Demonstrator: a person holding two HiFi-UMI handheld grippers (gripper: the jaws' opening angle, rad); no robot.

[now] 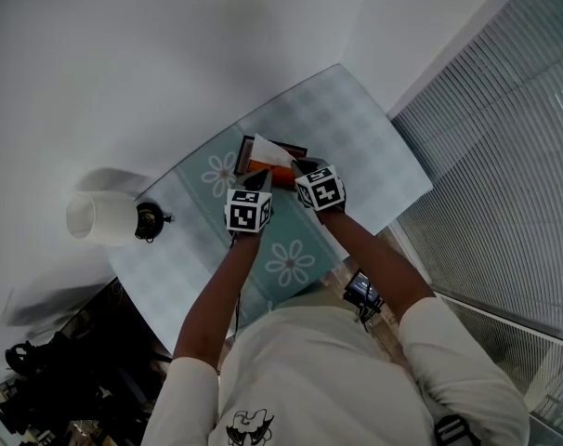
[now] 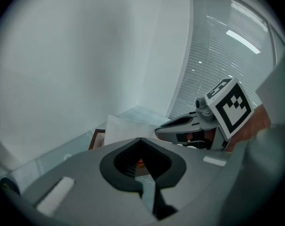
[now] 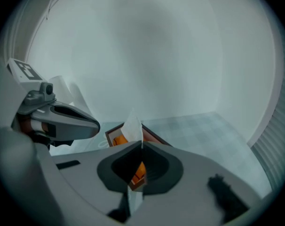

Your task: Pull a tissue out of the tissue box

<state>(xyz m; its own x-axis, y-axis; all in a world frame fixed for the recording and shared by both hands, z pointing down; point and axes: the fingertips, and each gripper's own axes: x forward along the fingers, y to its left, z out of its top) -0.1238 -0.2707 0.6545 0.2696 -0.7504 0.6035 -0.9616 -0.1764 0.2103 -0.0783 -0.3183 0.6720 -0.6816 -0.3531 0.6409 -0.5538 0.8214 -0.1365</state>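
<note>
Looking down from the head view, I have the tissue box (image 1: 287, 147) sitting on the far half of the table (image 1: 356, 128), a little left of the table's middle. The table's pale teal cloth has a check pattern and white daisy prints. The box has a dark brown rim and an orange inside. A white tissue (image 1: 266, 152) stands up out of its opening as a thin, creased sheet that narrows to a point at the top.

My right gripper (image 3: 141, 146) has its jaws pressed together on that tissue. In the right gripper view the sheet rises just past the jaw tips, and a strip of white shows again below them, so the tissue is pinched between the pads. The orange of the box shows through the gap behind the tips.

My left gripper (image 2: 141, 140) is just left of the right one, at the near left side of the box. Its jaws are closed tip to tip with nothing between them. I cannot tell whether it touches the box.

A white lamp (image 1: 100, 216) stands at the left end of the table, well apart from the box. Window blinds (image 1: 504, 156) fill the right side.
</note>
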